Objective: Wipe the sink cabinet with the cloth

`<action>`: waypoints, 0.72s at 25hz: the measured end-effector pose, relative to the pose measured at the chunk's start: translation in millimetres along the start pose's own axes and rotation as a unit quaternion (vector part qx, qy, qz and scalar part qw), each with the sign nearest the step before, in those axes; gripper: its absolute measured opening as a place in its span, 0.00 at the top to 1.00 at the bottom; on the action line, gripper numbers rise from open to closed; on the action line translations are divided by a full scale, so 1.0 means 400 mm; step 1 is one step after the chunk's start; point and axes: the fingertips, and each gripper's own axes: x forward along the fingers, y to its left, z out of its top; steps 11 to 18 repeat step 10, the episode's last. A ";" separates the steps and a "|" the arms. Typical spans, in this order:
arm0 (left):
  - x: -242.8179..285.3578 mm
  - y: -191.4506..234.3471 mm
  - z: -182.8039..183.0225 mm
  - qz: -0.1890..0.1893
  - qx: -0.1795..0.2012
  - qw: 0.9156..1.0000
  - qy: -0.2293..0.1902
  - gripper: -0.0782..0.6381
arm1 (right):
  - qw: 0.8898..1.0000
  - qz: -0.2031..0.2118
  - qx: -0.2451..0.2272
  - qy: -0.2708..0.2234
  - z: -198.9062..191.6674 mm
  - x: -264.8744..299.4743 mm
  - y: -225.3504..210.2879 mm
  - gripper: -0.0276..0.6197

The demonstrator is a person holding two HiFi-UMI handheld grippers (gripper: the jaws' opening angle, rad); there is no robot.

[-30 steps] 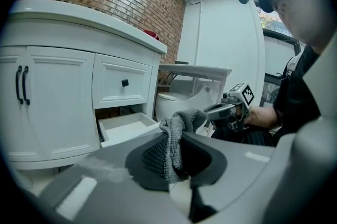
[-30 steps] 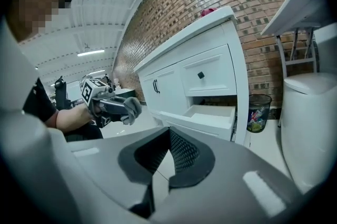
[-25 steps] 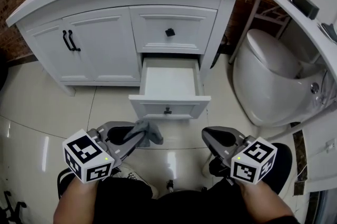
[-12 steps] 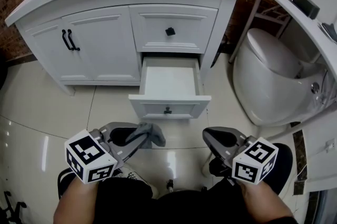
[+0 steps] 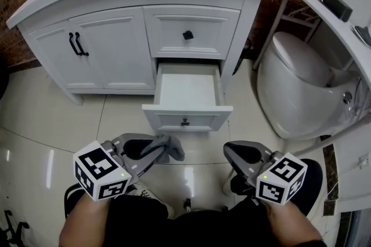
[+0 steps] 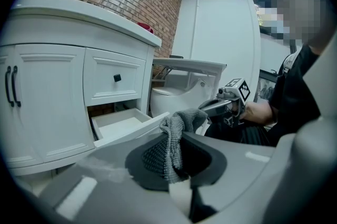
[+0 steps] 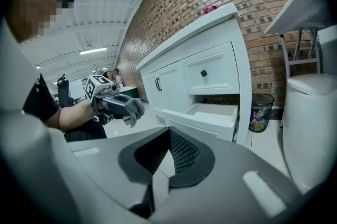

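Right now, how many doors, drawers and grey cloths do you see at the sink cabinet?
Doors: 2
Drawers: 2, lower one open
Grey cloth: 1
Total: 5

Your grey, knitted cloth (image 5: 166, 146) hangs bunched from the closed jaws of your left gripper (image 5: 153, 153), near the white sink cabinet (image 5: 110, 60), whose lower drawer (image 5: 186, 95) stands open.

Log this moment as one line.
left gripper: shut on grey cloth | right gripper: shut, empty | sink cabinet: lower drawer open | contact: cloth clear of cabinet
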 end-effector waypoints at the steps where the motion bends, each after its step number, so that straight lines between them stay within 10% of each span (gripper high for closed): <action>1: 0.001 0.000 0.000 0.000 0.000 1.000 0.001 0.84 | 1.000 0.000 0.000 0.000 0.001 -0.001 -0.001 0.95; 18: 0.007 0.004 0.000 0.001 -0.001 1.000 0.002 0.84 | 1.000 0.005 0.002 0.003 -0.005 0.002 0.002 0.95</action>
